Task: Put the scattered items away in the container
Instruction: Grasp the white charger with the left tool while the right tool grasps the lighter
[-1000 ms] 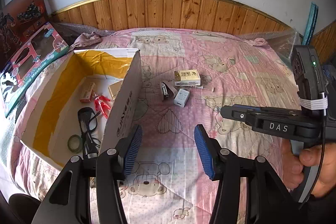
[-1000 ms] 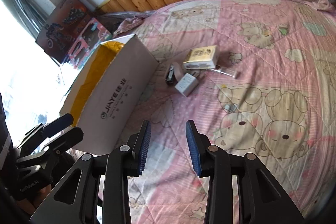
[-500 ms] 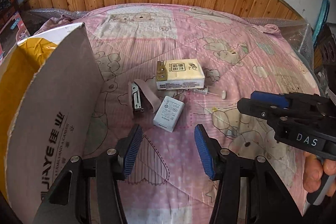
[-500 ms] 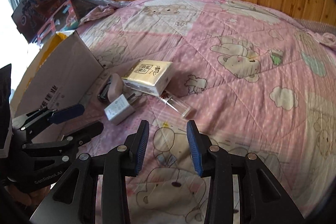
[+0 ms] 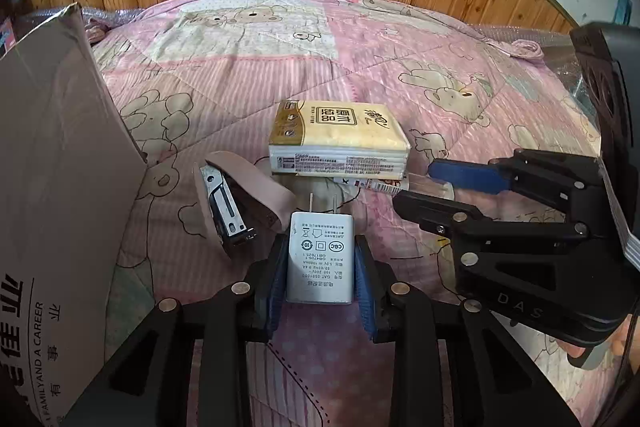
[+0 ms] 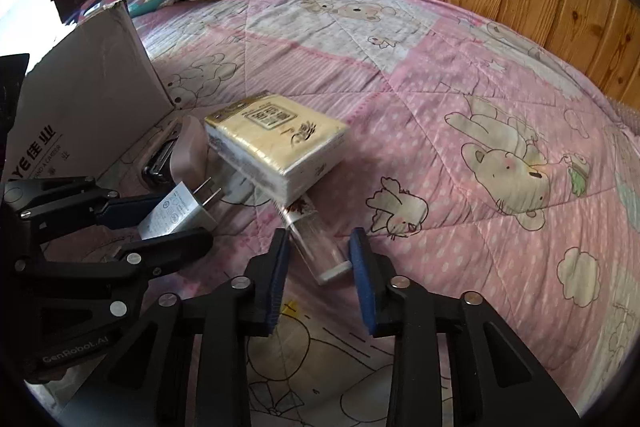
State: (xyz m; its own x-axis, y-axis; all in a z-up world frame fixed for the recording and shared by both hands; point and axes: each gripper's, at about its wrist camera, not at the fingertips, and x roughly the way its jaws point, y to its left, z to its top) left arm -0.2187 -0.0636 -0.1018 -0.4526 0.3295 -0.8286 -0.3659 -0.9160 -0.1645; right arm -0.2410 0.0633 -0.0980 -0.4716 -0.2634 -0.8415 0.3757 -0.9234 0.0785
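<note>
Quilt (image 5: pixel 248 99): left gripper (image 5: pixel 320 267) now clamps charger (image 5: pixel 320 259).

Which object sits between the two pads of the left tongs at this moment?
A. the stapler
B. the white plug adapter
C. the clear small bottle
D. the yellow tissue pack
B: in the left wrist view the white plug adapter sits squeezed between the blue pads of the left tongs, prongs forward; the yellow tissue pack lies farther away on the quilt.

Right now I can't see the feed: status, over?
Left gripper shut on charger. Right gripper open, straddling tube. Tissue pack overlaps tube's far end.
</note>
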